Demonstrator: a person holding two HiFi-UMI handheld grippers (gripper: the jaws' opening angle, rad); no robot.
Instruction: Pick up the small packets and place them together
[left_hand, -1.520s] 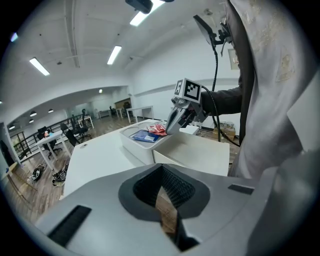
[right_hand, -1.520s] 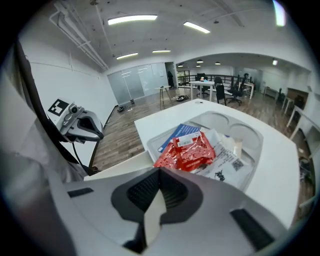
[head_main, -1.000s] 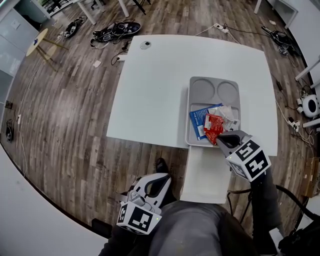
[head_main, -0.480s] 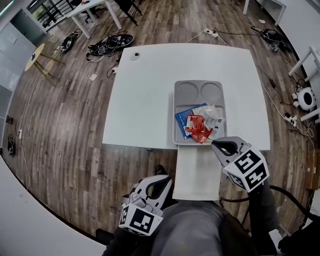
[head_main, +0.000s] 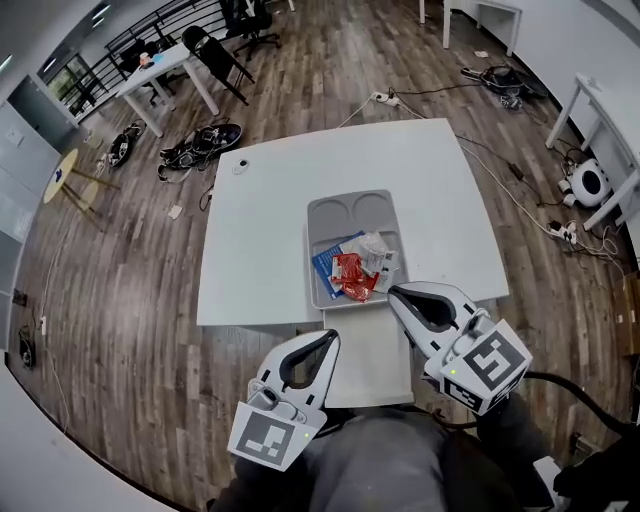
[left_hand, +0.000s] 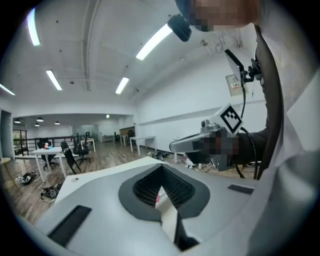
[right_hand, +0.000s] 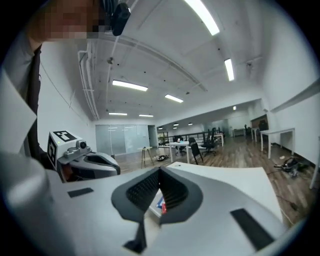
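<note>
On the white table (head_main: 260, 230) lies a grey tray (head_main: 325, 215). In its near half are a blue packet (head_main: 328, 262), a red packet (head_main: 353, 276) and white packets (head_main: 378, 254), heaped together. My right gripper (head_main: 393, 291) is shut and empty, its tip just short of the tray's near right corner. The left gripper (head_main: 332, 337) is also shut and empty, lower down over my lap, off the table. In the right gripper view the closed jaws (right_hand: 160, 171) hide most of the tray; the left gripper view shows its closed jaws (left_hand: 161, 168) the same way.
A white seat (head_main: 368, 350) stands under the table's near edge between the grippers. A small round object (head_main: 240, 167) lies at the table's far left corner. Chairs, cables and other tables stand on the wooden floor (head_main: 110, 270) around.
The right gripper has drawn back from the red packet to the near side of the tray. The left gripper has come up and forward. The packets stay in the tray.
</note>
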